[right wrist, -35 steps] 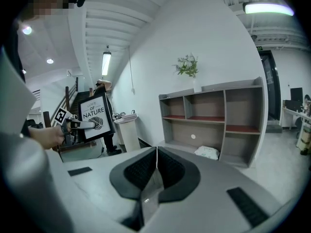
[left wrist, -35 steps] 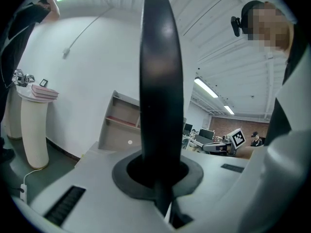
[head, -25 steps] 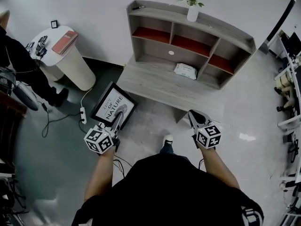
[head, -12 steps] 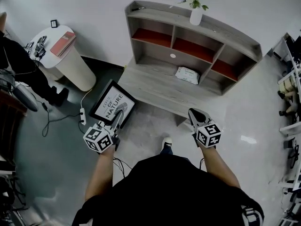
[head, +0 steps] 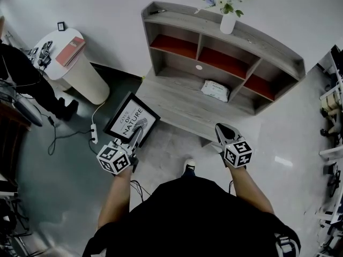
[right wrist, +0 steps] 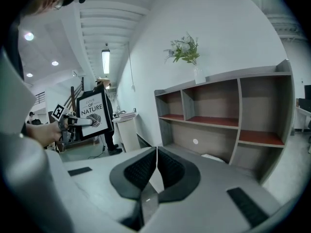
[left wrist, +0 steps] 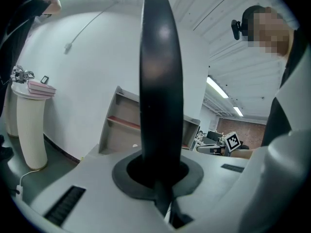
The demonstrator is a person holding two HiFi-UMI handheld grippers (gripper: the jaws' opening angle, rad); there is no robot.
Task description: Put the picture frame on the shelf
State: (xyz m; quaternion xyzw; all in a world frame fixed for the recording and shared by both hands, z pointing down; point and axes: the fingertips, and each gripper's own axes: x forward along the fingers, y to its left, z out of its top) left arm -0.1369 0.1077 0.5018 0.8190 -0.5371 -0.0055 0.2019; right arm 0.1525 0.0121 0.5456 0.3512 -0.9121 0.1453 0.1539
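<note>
A black picture frame (head: 131,122) with a white print reading "NATURE" hangs tilted above the floor at my left. My left gripper (head: 139,133) is shut on its lower right edge. In the left gripper view the frame's dark edge (left wrist: 160,76) rises straight from the closed jaws. My right gripper (head: 220,129) is shut with nothing in it, in front of the grey wooden shelf (head: 225,50). The right gripper view shows its pads (right wrist: 146,166) pressed together, the shelf (right wrist: 221,120) ahead, and the held frame (right wrist: 92,114) at the left.
A white vase of flowers (head: 228,21) stands on the shelf's top. A white packet (head: 215,90) lies on its lower board. A round white pedestal (head: 80,71) with a red book stands at the left, beside a person in black (head: 24,76). A cable and power strip (head: 95,133) lie on the floor.
The shelf has drawn nearer and shifted right in the head view. Both grippers keep their places ahead of me, the left still holding the frame.
</note>
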